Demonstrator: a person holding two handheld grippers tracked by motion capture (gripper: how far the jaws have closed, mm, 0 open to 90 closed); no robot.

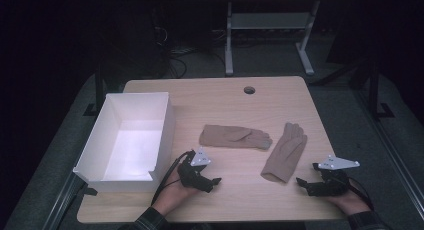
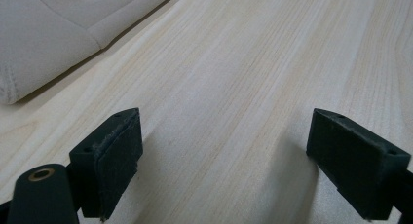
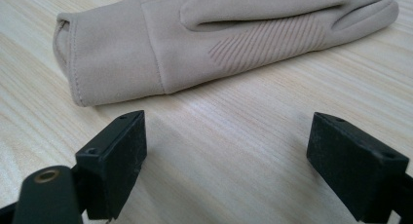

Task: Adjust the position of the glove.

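On the table (image 1: 300,97), near edge | right gripper (image 1: 306,182) jaws wide, empty | right glove (image 1: 285,152) just ahead of it, cuff nearest, fingers pointing away | left gripper (image 1: 212,182) wide, empty | left glove (image 1: 235,136) lies crosswise beyond | white box (image 1: 162,120) left.

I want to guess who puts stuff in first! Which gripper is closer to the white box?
Left. The left gripper sits just beside the white box; the right gripper is far across, past both gloves.
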